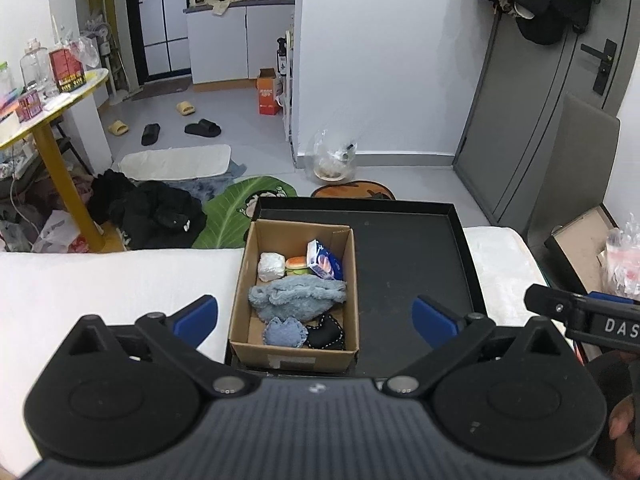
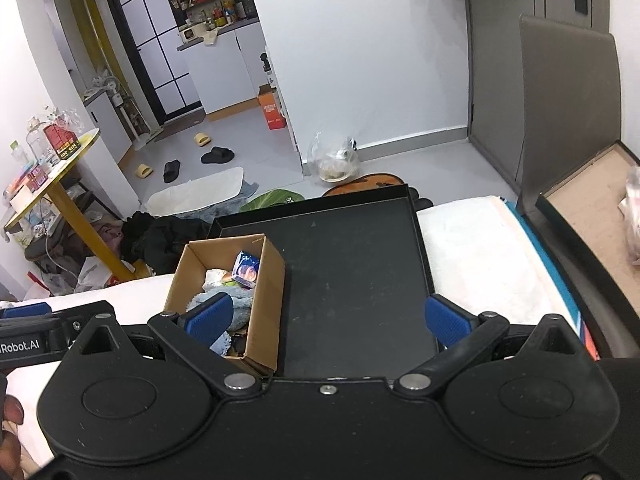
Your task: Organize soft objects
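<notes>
Box (image 1: 294, 356) upright — long axis runs away, seemingly.

Your left gripper (image 1: 316, 316) hangs with jaws spread wide, nothing between them. At twelve o'clock from it, the cardboard box (image 1: 294, 356) holds a fuzzy blue cloth (image 1: 296, 294). The box sits in a black tray (image 1: 412, 264), whose bare floor lies at two o'clock.

Matt cardboard box (image 1: 294, 354), fluffy blue cloth (image 1: 296, 296), matt black tray (image 1: 416, 264)

"DAS" in white on the right gripper (image 1: 592, 320) body, "Robot.AI" in white on the left gripper (image 2: 24, 346) body
</notes>
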Tool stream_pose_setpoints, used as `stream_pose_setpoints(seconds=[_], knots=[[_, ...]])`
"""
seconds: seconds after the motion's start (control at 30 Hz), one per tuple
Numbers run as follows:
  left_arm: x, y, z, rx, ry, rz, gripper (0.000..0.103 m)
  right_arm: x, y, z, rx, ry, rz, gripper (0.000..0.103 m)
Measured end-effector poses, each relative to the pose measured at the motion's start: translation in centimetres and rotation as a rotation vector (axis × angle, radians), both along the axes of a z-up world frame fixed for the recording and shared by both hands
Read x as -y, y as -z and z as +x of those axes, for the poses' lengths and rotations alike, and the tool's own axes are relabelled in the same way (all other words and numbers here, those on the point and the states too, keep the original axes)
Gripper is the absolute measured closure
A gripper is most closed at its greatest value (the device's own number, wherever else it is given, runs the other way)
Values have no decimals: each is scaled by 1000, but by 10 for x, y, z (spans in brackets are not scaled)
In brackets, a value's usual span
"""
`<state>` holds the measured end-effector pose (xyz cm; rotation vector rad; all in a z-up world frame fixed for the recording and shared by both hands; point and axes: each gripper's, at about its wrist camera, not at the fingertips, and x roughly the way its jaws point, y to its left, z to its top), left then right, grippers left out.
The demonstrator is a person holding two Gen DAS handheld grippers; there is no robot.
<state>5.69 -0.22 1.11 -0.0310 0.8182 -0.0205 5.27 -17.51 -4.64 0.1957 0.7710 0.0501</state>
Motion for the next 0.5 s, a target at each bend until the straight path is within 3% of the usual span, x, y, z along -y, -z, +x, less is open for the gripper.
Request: stream_pose_setpoints(seconds=[0.5], knots=[[0, -1, -18, 20, -14, -2, 0, -7, 0, -13, -8, -31, -45, 0]])
